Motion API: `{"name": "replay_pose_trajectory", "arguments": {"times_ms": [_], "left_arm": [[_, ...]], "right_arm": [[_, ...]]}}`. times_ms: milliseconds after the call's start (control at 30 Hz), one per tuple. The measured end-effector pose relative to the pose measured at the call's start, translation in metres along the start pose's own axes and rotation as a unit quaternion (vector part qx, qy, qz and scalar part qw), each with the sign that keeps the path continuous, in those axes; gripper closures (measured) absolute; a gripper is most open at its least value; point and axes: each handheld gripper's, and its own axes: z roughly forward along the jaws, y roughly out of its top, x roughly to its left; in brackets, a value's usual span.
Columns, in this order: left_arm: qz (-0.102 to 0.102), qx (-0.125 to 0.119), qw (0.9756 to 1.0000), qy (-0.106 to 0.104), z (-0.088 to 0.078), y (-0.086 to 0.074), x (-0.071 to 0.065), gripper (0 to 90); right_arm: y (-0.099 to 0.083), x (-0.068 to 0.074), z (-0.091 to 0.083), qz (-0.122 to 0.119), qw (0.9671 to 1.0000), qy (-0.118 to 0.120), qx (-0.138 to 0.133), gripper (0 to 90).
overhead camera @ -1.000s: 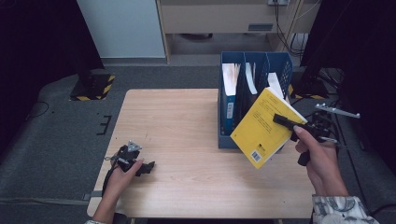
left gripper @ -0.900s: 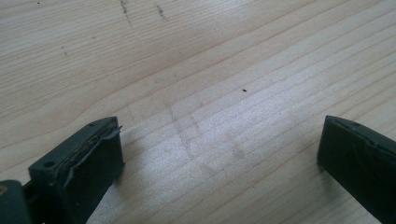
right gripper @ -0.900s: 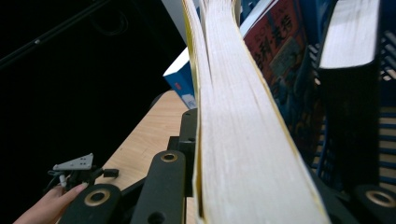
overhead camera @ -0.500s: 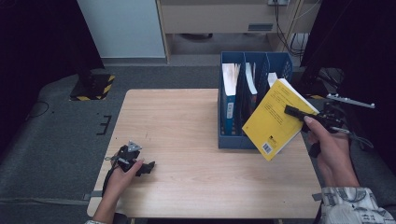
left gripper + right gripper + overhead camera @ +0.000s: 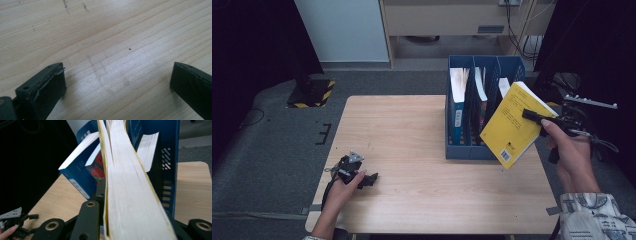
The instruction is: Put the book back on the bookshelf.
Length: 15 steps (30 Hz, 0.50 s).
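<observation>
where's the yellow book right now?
High view, right side: the yellow book is held tilted above the table's right edge by the right hand-held gripper, beside the blue file rack.

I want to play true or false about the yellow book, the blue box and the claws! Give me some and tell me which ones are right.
1. The right claw is shut on the yellow book. True.
2. The yellow book lies flat on the table. False: it is held up in the air, tilted, beside the blue file box.
3. The left claw is open and holds nothing. True: only bare wood shows between its jaws.
4. The blue file box is empty. False: books stand inside it.
5. The left claw is lifted high above the table. False: it sits low at the table's near left corner.
</observation>
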Motion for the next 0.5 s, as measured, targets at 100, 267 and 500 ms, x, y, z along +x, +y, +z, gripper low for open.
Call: {"name": "replay_pose_trajectory", "arguments": {"times_ms": [100, 267, 500], "left_arm": [[0.0, 0.0, 1.0, 0.0, 0.0, 0.0, 0.0, 0.0], [0.0, 0.0, 1.0, 0.0, 0.0, 0.0, 0.0, 0.0], [0.002, 0.0, 1.0, -0.001, 0.0, 0.0, -0.001, 0.0]], "right_arm": [[0.003, -0.001, 0.002, 0.0, 0.9999, -0.01, 0.004, 75.2], [0.01, 0.0, 0.006, -0.006, 0.9997, -0.024, 0.008, 75.2], [0.017, 0.003, 0.011, -0.02, 0.999, -0.037, 0.014, 75.2]]}}
